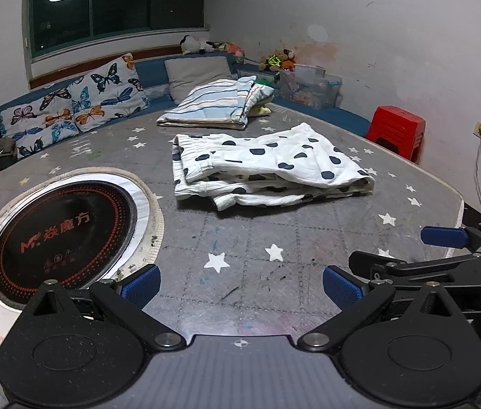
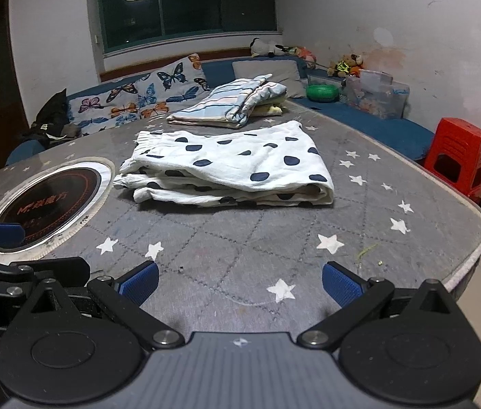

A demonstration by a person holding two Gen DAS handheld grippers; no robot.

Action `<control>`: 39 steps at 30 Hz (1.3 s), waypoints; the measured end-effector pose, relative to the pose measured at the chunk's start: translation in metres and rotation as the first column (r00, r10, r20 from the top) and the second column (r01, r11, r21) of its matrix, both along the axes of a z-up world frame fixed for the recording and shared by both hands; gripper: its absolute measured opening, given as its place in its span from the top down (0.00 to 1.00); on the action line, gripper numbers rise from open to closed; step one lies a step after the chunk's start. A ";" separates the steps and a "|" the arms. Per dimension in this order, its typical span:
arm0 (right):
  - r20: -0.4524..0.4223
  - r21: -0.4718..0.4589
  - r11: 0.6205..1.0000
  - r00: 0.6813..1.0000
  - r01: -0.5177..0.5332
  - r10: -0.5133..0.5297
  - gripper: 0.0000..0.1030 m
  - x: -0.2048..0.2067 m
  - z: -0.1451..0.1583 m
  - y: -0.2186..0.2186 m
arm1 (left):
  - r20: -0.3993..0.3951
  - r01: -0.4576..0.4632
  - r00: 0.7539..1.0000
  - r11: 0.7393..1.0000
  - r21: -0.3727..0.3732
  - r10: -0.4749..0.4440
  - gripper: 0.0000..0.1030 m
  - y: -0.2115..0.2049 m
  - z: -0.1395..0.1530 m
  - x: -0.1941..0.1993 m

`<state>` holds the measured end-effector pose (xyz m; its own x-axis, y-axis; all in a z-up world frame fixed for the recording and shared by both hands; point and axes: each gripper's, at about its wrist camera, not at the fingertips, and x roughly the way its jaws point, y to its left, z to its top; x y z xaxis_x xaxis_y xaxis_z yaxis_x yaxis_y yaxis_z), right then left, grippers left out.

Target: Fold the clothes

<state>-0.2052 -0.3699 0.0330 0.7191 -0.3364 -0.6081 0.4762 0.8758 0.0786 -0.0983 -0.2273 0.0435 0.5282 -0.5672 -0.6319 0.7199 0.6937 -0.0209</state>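
A white garment with dark blue spots (image 1: 267,167) (image 2: 230,170) lies folded in several layers on the grey star-patterned table (image 1: 274,238) (image 2: 240,238). Behind it rests a folded blue-and-cream striped cloth (image 1: 213,105) (image 2: 226,102). My left gripper (image 1: 240,286) hovers low over the table's near part, open and holding nothing, well short of the spotted garment. My right gripper (image 2: 238,284) is likewise open and holds nothing, close to the table's near right edge. Each gripper shows at the side of the other's view: the right one (image 1: 407,255), the left one (image 2: 35,252).
A round black induction hob (image 1: 63,231) (image 2: 49,201) is set into the table at the left. A blue bench with a butterfly cushion (image 1: 80,102) (image 2: 145,95), a clear plastic box (image 1: 308,85) and soft toys runs behind. A red stool (image 1: 397,133) (image 2: 458,156) stands at the right.
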 end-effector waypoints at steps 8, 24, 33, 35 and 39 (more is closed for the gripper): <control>-0.013 -0.002 1.000 1.000 0.015 -0.015 0.00 0.001 -0.001 -0.001 | -0.007 0.004 1.000 1.000 -0.001 -0.004 0.00 -0.001 0.001 0.003; -0.068 -0.070 0.997 0.998 -0.013 0.008 0.00 0.022 -0.008 -0.010 | -0.017 -0.048 0.999 0.999 0.003 0.048 0.00 -0.010 -0.008 0.019; -0.070 -0.052 0.997 0.996 -0.053 0.050 0.00 0.033 -0.014 -0.024 | -0.019 -0.090 0.996 0.996 0.019 0.091 0.00 -0.018 -0.014 0.028; -0.070 -0.047 0.997 0.996 -0.063 0.060 0.00 0.035 -0.016 -0.025 | -0.017 -0.099 0.995 0.995 0.024 0.099 0.00 -0.018 -0.015 0.031; -0.072 -0.038 0.996 0.994 -0.081 0.078 0.00 0.041 -0.018 -0.026 | -0.011 -0.113 0.993 0.993 0.034 0.114 0.00 -0.017 -0.016 0.035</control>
<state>-0.1646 -0.3962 0.0145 0.7004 -0.3059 -0.6449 0.4083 0.9128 0.0105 -0.0631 -0.2446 0.0273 0.5796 -0.4825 -0.6567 0.6363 0.7714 -0.0051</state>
